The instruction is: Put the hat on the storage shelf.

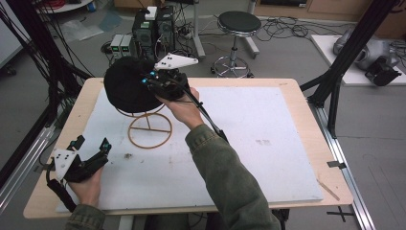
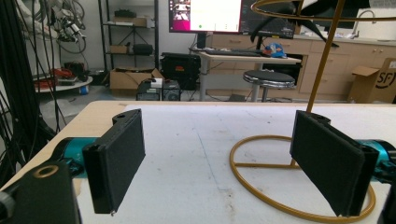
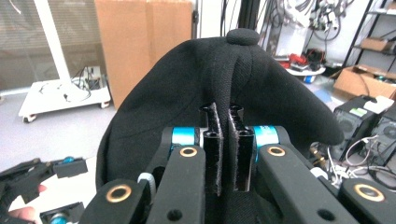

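A black cap hangs over the top of a gold wire stand at the table's back left. My right gripper is at the cap's right side, shut on a fold of its fabric. In the right gripper view the pads pinch that fold of the cap just below its top button. My left gripper rests low at the front left corner, open and holding nothing. Its jaws stand wide apart, facing the stand's ring base.
A white mat covers most of the wooden table. Behind the table stand computer towers and a black stool. A black frame post rises at the right edge, and cables hang at the left.
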